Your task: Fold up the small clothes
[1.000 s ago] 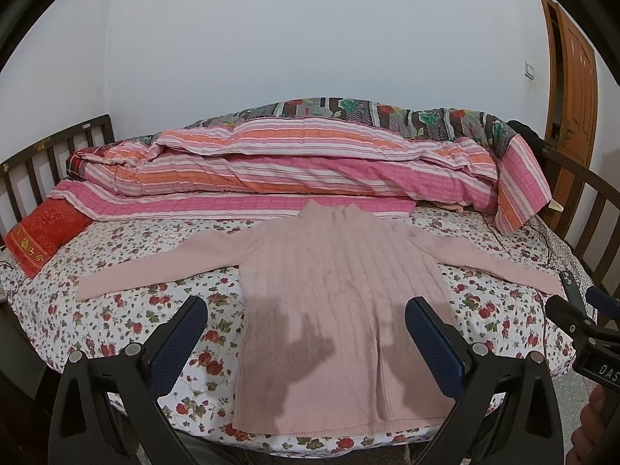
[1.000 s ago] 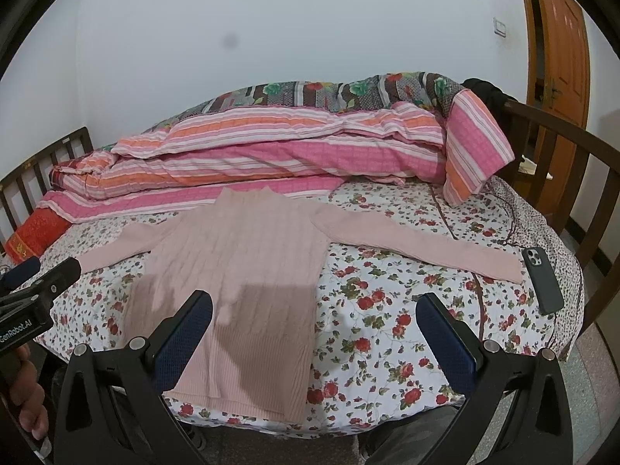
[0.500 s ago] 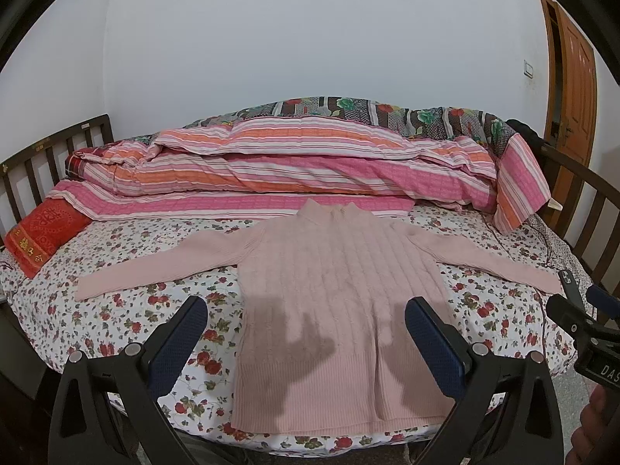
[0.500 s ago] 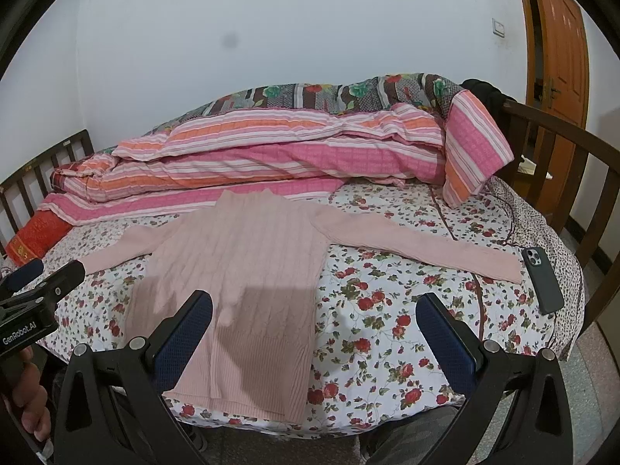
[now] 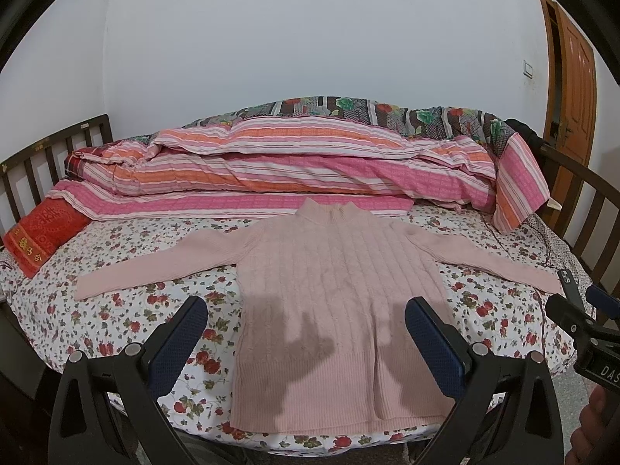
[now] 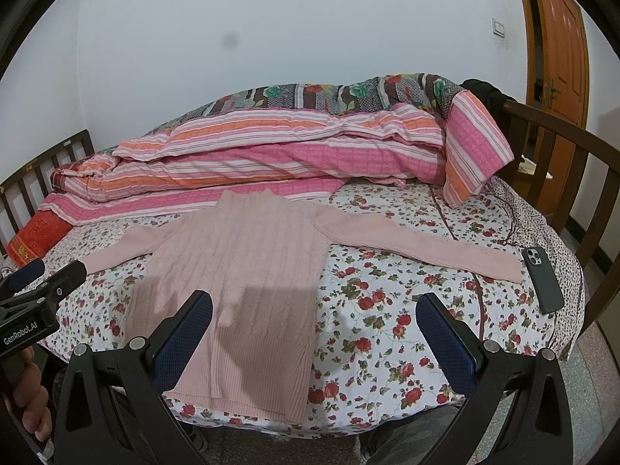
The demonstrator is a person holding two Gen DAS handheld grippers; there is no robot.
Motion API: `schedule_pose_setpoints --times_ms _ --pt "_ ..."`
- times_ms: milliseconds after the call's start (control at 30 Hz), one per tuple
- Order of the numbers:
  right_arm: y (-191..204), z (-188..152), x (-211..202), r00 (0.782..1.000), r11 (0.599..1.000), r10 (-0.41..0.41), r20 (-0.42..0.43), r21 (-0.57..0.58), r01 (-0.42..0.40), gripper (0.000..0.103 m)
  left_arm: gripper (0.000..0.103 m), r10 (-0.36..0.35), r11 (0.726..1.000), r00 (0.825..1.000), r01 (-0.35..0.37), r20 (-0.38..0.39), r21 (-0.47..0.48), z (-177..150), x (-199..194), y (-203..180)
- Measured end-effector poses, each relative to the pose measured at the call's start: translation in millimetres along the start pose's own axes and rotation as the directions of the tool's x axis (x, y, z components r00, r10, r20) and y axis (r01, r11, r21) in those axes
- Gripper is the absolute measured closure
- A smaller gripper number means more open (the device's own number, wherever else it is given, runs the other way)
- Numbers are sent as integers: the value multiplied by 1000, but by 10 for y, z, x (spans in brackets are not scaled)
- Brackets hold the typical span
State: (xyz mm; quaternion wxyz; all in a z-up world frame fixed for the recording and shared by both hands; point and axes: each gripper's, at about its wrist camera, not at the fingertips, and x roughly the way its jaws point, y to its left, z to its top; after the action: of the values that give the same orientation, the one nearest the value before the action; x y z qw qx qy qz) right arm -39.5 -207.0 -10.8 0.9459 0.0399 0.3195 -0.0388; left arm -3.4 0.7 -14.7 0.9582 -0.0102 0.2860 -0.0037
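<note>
Left wrist view: left gripper (image 5: 306,333) jaws spread wide, empty, hovering above the hem of the pink sweater (image 5: 333,294), which lies flat on the floral bed sheet (image 5: 128,310), both sleeves out. Against the frames a second ago, nothing has shifted; folding not begun.

Right wrist view: right gripper (image 6: 314,329) likewise wide and empty, near the sweater's right edge. Phone (image 6: 542,279) lies just beside the right cuff, possibly touching; distortion blurs this. Framing matches earlier, so a pause before the first grasp, likely a sleeve.

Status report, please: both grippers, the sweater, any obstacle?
Left gripper open, right gripper open, both empty. Pink sweater flat, sleeves spread, unfolded. Phone beside right cuff.
</note>
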Motion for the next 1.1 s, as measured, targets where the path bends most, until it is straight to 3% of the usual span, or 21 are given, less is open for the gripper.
schedule_pose_setpoints --times_ms 767,1000,1100 --pt "90 -26 45 1000 1000 13 -6 -15 -13 0 0 -21 1000 1000 21 16 9 1 17 -41" --pt "160 -70 283 1000 999 -4 -25 -49 3 0 0 -63 998 998 63 -9 -9 36 268 49" --pt "157 -104 446 999 999 -8 -51 -51 6 0 0 -38 999 999 38 -26 -19 -28 472 122"
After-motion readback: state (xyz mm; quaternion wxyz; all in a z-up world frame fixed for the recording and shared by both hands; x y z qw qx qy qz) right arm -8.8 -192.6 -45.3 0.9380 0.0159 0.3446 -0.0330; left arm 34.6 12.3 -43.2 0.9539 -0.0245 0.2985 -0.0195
